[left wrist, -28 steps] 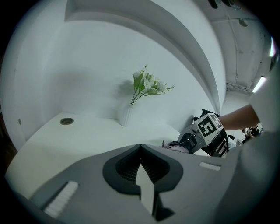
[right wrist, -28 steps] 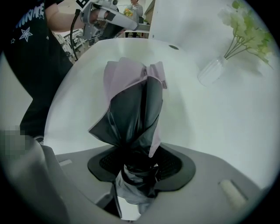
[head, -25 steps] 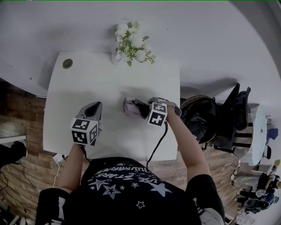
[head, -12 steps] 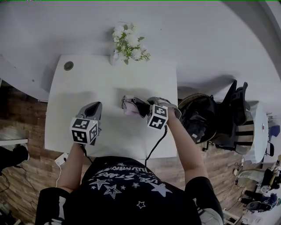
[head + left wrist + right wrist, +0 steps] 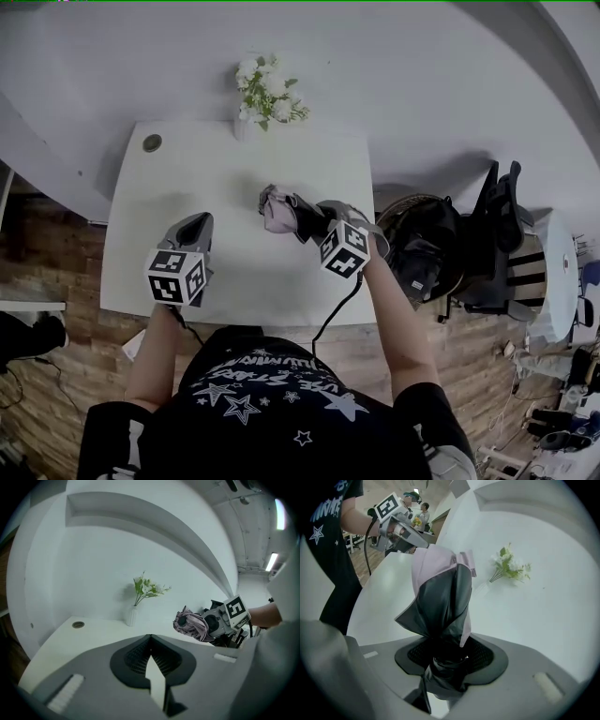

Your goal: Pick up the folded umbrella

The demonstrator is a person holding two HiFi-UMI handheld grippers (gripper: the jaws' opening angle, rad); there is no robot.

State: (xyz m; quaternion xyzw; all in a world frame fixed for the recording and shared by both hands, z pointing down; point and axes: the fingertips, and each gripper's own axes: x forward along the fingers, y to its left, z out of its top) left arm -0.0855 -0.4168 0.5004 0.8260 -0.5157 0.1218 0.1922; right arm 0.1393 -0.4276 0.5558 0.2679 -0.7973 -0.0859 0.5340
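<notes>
The right gripper (image 5: 302,217) is closed on the folded umbrella (image 5: 277,208), clamping its dark lower end, and sits right of the centre of the head view. In the right gripper view, the folded umbrella (image 5: 440,597) rises from between the jaws of the right gripper (image 5: 444,670) up the middle of the frame, with dark grey fabric below and pale pink fabric at the top. The umbrella extends from the gripper toward the middle of the white counter (image 5: 187,169); the views do not settle whether it touches the counter surface. The left gripper (image 5: 194,228) is positioned over the lower-left area of the counter, well apart from the umbrella. In the left gripper view, the jaws of the left gripper (image 5: 150,638) are together with nothing between them. That view also shows the right gripper (image 5: 220,620) right of centre, with the bunched folded umbrella (image 5: 191,624) projecting from it to the left. A white vase of flowers (image 5: 262,94) stands at the far edge of the counter, in the upper centre of the head view. A round grommet (image 5: 152,142) is set in the upper-left corner of the counter.
</notes>
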